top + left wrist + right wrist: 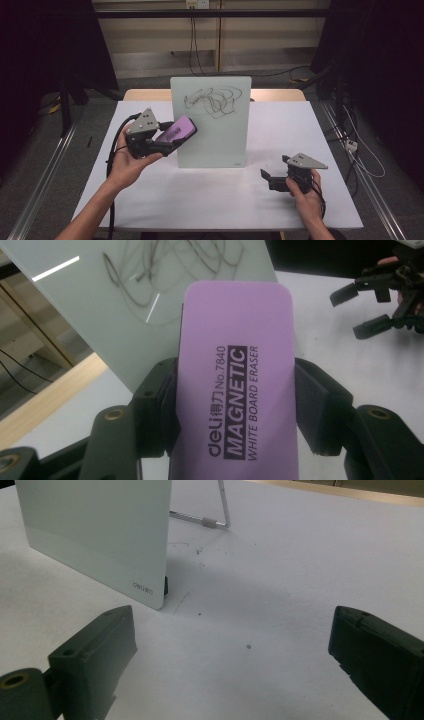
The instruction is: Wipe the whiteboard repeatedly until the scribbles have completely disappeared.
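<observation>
Aloft, left gripper (167, 141) gripping eraser (178, 130)

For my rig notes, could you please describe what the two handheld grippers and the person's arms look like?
Both the left gripper and the right gripper are black, with two blocky jaws, brass-coloured screw inserts and a grey three-cornered plate dotted with holes on top. A black cable trails from each. The forearms are bare, with no sleeves or gloves.

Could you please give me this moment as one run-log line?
left gripper: shut on purple eraser | whiteboard: upright, scribbled | right gripper: open, holding nothing
</observation>
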`<state>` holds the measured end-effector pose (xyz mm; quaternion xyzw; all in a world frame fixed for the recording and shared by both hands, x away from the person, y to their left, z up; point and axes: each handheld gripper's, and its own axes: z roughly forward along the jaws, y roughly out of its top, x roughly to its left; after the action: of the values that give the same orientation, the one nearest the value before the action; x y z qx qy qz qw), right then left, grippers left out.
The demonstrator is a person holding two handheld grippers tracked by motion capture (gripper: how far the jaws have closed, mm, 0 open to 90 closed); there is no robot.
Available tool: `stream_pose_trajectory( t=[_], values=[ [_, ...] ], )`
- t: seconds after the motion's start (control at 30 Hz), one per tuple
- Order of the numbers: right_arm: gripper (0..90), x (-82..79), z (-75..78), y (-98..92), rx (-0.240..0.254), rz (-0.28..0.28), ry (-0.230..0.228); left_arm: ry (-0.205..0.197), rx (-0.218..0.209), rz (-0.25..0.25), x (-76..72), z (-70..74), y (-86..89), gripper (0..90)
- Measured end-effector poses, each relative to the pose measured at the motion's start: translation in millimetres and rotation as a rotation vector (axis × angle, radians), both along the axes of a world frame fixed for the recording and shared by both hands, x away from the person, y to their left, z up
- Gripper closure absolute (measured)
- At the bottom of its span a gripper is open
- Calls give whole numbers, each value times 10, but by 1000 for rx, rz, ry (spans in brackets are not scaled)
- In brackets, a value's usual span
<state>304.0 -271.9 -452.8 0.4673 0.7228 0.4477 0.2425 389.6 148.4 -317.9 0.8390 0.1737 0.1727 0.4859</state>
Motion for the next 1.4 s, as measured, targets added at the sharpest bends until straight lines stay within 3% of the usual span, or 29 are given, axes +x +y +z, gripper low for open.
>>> stream_pose_trajectory(
  t=[0.67, 0.9, 1.4],
  values=[
    [53, -3, 2, -2, 2, 3, -1, -66, 43, 28, 180, 290, -167, 406],
    [53, -3, 1, -3, 3, 2, 1, -86, 21, 32, 294, 398, -197, 406],
    [53, 4, -2, -13, 4, 3, -1, -116, 20, 26, 435, 537, -356, 407]
  ],
)
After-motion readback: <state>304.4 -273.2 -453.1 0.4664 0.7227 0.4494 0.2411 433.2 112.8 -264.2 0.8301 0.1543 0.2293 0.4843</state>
